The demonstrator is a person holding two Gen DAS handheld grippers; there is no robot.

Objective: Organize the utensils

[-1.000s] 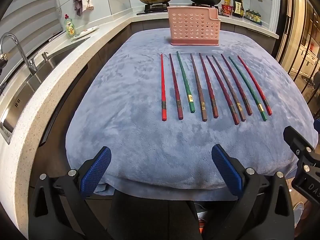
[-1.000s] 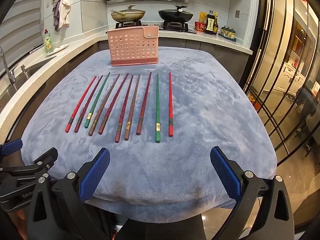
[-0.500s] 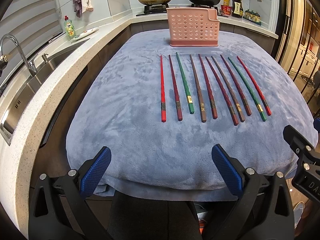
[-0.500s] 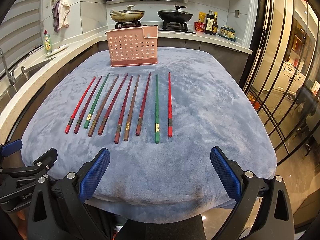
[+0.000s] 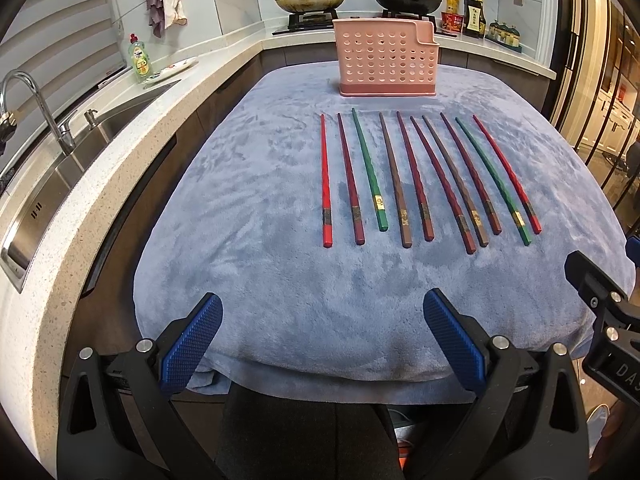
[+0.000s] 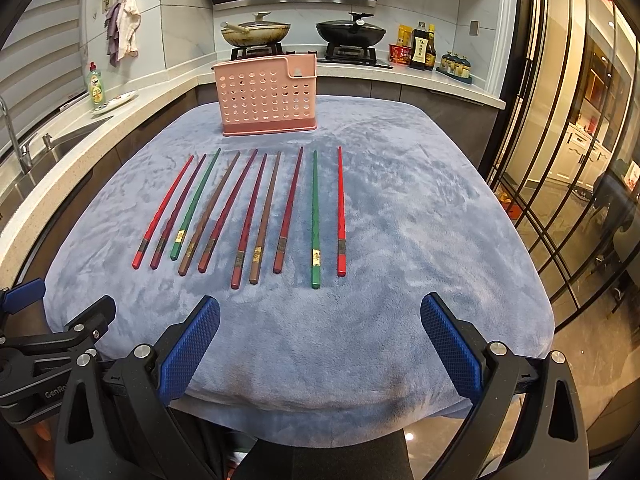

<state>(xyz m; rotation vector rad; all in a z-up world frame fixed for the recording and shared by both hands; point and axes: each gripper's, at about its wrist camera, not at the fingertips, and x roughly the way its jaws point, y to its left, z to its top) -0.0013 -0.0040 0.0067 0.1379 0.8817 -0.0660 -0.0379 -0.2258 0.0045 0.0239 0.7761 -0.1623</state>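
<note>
Several chopsticks (image 5: 404,184) (image 6: 256,216) in red, maroon, green and brown lie side by side on a blue-grey fleece cloth (image 5: 256,240) (image 6: 420,220). Behind them stands a pink perforated utensil holder (image 5: 386,62) (image 6: 266,98), upright at the cloth's far end. My left gripper (image 5: 322,340) hovers open at the near edge of the cloth, well short of the chopsticks, holding nothing. My right gripper (image 6: 320,340) is likewise open and empty at the near edge. Each gripper shows at the side of the other's view.
A stone counter with a steel sink (image 5: 60,176) and tap (image 5: 36,108) runs along the left. A green soap bottle (image 5: 140,60), two pans on the hob (image 6: 256,34) and sauce bottles (image 6: 420,50) stand at the back. A glass partition (image 6: 560,160) bounds the right.
Both grippers have edged slightly forward and up; the chopsticks and holder have not moved. Jaws stay wide apart.
</note>
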